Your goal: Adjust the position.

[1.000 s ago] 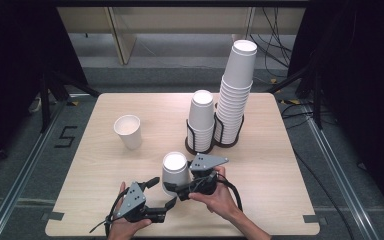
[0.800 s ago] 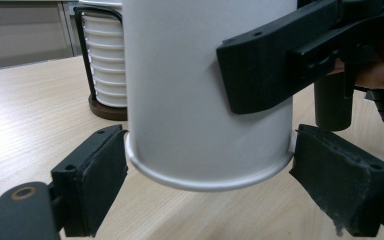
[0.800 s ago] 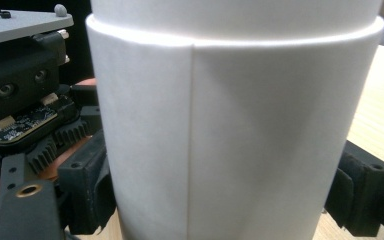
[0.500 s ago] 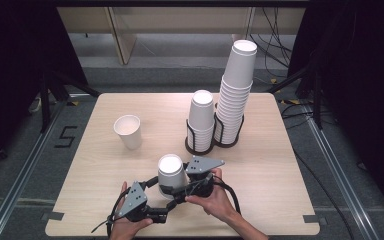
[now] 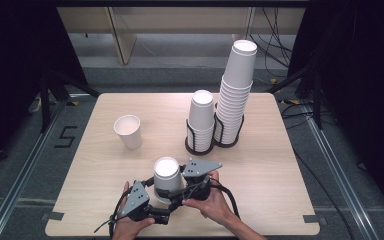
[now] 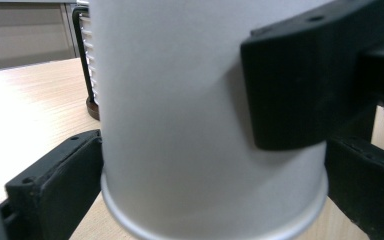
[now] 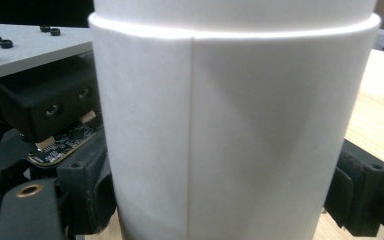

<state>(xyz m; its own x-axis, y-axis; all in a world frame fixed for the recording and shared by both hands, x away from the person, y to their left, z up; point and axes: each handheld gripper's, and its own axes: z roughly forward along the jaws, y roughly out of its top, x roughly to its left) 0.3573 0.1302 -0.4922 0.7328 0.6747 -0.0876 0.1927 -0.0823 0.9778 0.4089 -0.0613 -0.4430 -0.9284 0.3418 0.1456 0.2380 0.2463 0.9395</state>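
- An upturned paper cup (image 5: 167,176) is held near the worktop's (image 5: 280,170) six o'clock edge.
- The right gripper's (image 5: 180,192) fingers are clamped on it.
- The left gripper's (image 5: 155,192) fingers, just opened, are spread apart around it.

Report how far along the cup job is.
Done: one cup stands upright on the table's left, apart from the two racked stacks.

In hand: an upside-down cup near the front edge. The right claw grips its side; the left claw has just been opening, with the cup between its jaws.

Left: probably turning this cup upright and setting it down; many remain stacked.
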